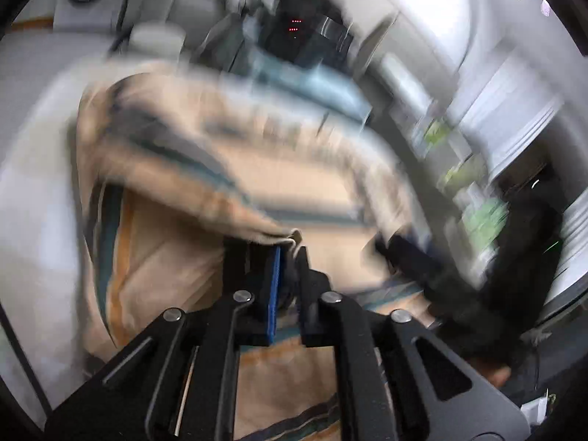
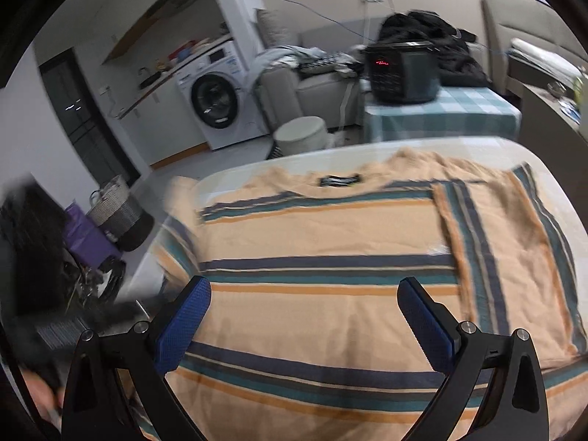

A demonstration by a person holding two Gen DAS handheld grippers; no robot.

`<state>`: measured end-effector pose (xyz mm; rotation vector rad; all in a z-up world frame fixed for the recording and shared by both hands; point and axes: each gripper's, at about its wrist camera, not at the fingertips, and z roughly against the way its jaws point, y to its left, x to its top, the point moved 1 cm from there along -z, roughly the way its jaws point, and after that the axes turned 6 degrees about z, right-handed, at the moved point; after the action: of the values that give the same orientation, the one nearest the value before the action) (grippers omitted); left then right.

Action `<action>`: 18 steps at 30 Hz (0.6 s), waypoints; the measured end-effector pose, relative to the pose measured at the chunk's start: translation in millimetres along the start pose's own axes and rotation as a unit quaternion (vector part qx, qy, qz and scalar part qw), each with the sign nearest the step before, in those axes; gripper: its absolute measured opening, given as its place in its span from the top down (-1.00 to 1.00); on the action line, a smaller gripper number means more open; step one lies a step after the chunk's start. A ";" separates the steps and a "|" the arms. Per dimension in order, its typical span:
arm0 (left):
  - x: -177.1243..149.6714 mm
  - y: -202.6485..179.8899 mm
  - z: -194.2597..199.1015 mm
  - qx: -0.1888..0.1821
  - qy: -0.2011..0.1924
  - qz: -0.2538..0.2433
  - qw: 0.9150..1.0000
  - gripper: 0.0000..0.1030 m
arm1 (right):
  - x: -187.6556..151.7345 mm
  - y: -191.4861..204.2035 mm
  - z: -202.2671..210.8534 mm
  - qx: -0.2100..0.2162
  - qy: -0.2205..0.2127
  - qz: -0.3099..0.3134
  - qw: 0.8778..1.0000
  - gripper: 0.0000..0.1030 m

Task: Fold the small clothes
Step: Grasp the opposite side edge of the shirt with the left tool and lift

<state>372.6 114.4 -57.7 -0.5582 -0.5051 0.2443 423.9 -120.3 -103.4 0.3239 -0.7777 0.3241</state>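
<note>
Two grippers here: the left gripper (image 1: 288, 248) is clamped on the striped shirt (image 2: 330, 235) edge, lifting it. The right gripper (image 2: 305, 316) hangs wide open right above the shirt, whose stripes run crosswise to its jaws.

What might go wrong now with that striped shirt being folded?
The left gripper pinches only a thin edge of the striped shirt, so the cloth may slip out mid-fold. The right gripper hangs open above it, holding nothing down, so the whole shirt might drag across the table.
</note>
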 end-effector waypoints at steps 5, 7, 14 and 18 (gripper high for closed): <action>-23.9 14.5 22.6 0.012 -0.036 0.007 0.999 -0.02 | -7.1 -6.0 -11.7 0.017 0.021 -0.001 1.000 -1.00; -28.2 31.7 39.7 0.017 -0.053 0.021 0.998 -0.05 | -9.2 0.5 -18.1 0.035 0.029 0.007 0.999 -1.00; -26.1 94.0 45.2 0.121 -0.063 0.055 0.989 -0.04 | -24.0 42.7 -50.5 0.061 0.090 0.068 0.992 -0.74; -35.3 101.8 41.7 0.125 -0.063 0.043 0.989 0.82 | -36.4 61.4 -63.4 0.077 0.111 0.107 0.985 -0.14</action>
<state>312.1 204.3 -98.0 -0.3211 -0.5626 0.4213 414.8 -45.6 -162.1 0.3428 -0.5695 0.6141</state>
